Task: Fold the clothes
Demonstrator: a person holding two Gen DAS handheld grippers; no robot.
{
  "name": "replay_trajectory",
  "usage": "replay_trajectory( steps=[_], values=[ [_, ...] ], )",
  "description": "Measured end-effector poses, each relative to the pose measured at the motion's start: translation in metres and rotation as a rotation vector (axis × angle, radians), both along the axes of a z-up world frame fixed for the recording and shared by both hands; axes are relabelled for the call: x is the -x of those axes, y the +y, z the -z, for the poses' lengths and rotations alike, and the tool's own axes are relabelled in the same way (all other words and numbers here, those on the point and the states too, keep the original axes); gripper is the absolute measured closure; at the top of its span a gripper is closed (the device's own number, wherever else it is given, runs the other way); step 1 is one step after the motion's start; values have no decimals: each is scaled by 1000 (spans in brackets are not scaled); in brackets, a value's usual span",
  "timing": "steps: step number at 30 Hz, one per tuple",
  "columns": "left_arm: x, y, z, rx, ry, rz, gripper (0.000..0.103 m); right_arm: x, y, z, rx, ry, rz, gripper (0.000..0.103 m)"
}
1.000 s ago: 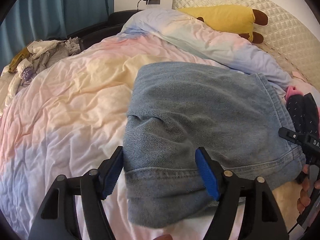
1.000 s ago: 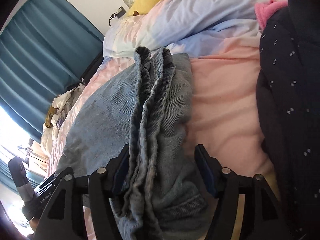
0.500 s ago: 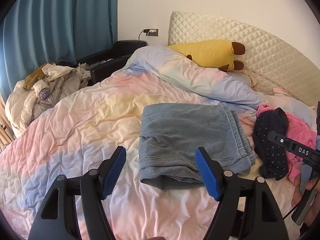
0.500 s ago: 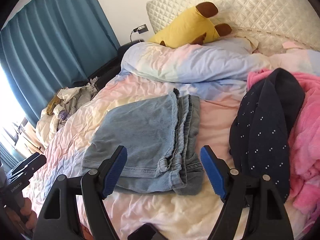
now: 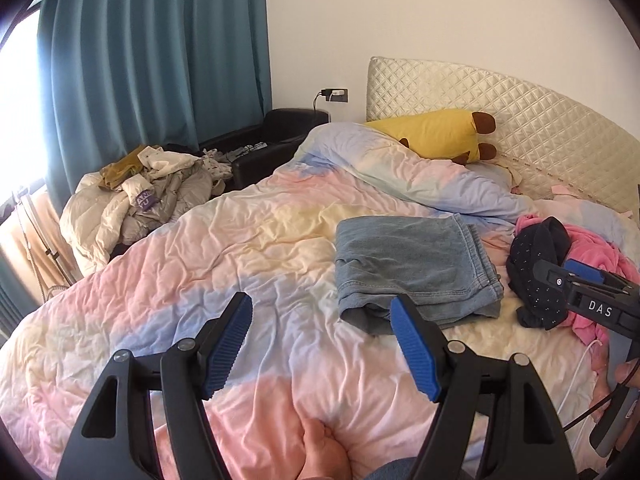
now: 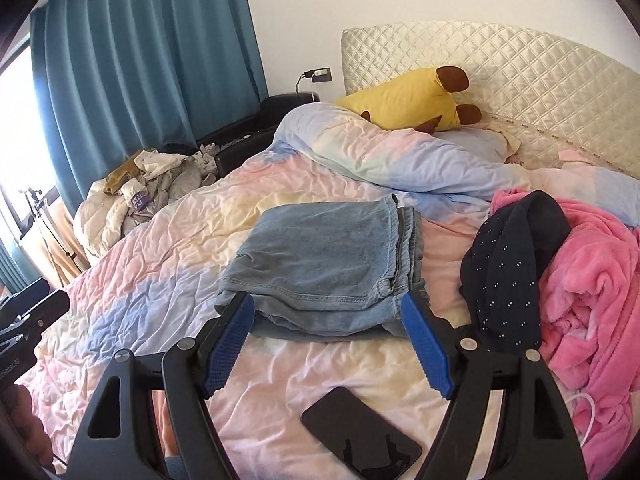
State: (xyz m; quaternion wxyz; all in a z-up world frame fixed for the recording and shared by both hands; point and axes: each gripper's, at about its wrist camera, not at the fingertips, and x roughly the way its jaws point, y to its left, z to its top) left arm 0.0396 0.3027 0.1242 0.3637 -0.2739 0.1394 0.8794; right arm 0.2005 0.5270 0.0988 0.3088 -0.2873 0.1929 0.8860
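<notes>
With both my left claw (image 5: pixel 320 344) and right claw (image 6: pixel 328 346) released and empty, the folded jeans (image 6: pixel 324 268) lie flat on the bed (image 6: pixel 160 264) beside the dark dotted garment (image 6: pixel 508 264), which I should grip next by an edge.

A folded pair of faded blue denim jeans (image 6: pixel 328 256) is lying coarse and matt on a crumpled pastel cotton duvet (image 5: pixel 224 264), which is looking soft and finely wrinkled. At three o'clock from the jeans, a fuzzy pink fleece garment (image 6: pixel 592 280) is bunching under a smooth navy dotted cloth garment (image 6: pixel 508 264). Toward twelve o'clock, a cream quilted headboard (image 6: pixel 520 76) is catching the light with a satin sheen. At six o'clock, a glossy black glass-faced phone (image 6: pixel 360 436) is reflecting. The ridged blue rubbery pads (image 5: pixel 226 346) are showing matt against hard black plastic.
</notes>
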Motion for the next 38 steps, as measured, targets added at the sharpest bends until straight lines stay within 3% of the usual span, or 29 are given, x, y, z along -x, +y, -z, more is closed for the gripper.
replay_trajectory(
  steps=[12,25,38],
  values=[
    [-17,-71,24,-35,0,-45,29,-19,-69,7,-41,-21,59,26],
    [-15,-81,26,-46,-17,-36,29,-12,-107,6,-125,-78,67,26],
    [-13,-81,30,-45,-28,-50,29,-13,-108,4,-134,-78,73,26]
  ],
)
